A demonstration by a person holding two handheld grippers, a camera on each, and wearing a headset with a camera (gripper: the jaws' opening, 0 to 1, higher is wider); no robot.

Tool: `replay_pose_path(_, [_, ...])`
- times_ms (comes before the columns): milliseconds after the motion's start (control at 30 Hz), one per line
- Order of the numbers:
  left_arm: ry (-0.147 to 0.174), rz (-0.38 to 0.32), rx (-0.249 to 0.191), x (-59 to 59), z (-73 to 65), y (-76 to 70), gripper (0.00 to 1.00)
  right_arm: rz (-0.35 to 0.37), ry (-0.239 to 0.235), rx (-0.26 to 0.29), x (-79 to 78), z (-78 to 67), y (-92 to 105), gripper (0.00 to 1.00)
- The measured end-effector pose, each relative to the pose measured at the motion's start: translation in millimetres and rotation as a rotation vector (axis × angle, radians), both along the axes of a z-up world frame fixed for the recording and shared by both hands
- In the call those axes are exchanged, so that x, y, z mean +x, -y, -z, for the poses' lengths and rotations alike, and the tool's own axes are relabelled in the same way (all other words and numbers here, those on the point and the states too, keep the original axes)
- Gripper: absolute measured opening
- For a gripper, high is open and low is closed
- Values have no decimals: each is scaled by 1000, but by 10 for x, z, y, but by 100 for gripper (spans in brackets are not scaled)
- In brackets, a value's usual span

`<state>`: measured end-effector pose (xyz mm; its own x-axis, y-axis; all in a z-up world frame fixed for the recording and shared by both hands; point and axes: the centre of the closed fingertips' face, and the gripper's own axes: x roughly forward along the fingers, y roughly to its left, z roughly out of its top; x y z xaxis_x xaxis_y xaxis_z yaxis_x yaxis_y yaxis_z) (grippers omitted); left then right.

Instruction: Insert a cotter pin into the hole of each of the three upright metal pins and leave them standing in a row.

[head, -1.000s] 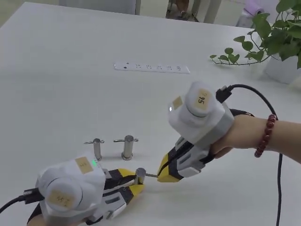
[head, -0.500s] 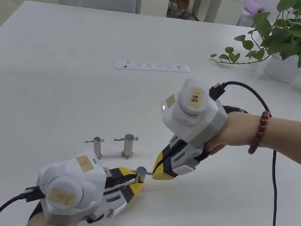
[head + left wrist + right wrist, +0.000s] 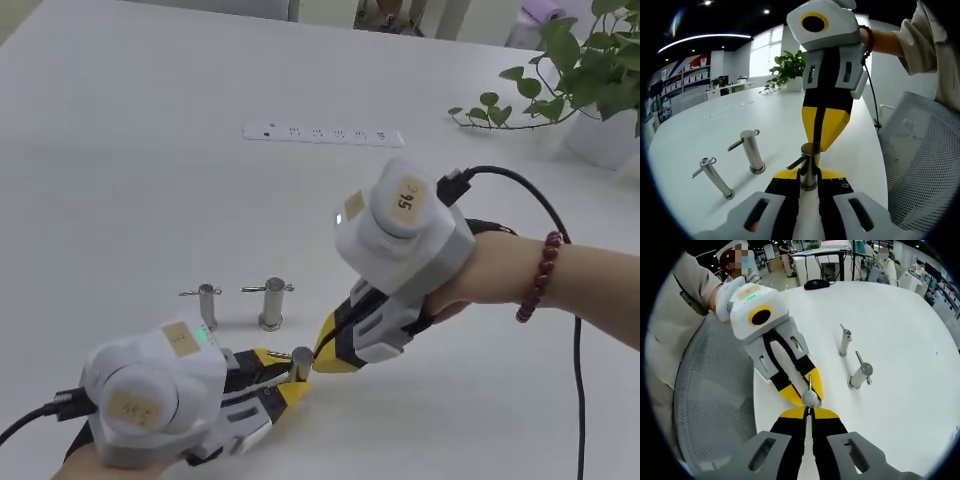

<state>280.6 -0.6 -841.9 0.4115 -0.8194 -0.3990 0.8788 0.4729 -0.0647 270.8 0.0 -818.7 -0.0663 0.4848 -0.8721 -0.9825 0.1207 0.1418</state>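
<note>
A short metal pin (image 3: pixel 301 359) stands upright at the front of the white table (image 3: pixel 120 180), and my left gripper (image 3: pixel 292 380) is shut on its shaft (image 3: pixel 809 172). My right gripper (image 3: pixel 321 357) comes in from the right, shut on a thin cotter pin (image 3: pixel 809 383), its yellow tips right against the pin's head (image 3: pixel 809 398). The cotter pin passes through the hole and its end (image 3: pixel 794 163) sticks out on the far side. Two more metal pins (image 3: pixel 208 304) (image 3: pixel 271 302) stand side by side behind, each with a cotter pin through its top.
A white power strip (image 3: pixel 322 134) lies across the middle of the table. A potted plant (image 3: pixel 585 75) stands at the far right corner. My right gripper's black cable (image 3: pixel 576 350) loops over the right side. A mesh chair (image 3: pixel 922 160) sits near the table's edge.
My right gripper has moved left up to the held pin, and the bare stretch of cotter pin between its tips and the pin has gone into the hole. The left gripper stays put.
</note>
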Motion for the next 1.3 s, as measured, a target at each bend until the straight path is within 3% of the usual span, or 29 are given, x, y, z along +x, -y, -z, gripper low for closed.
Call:
replay_pose_path(533, [-2,-3,3,-12,1,0,11,92,-16,40,18,-25,44,11])
replay_pose_path(1300, [-9,-4,-4,-20,8,2,11,56,-4,34,-15,0,49,5])
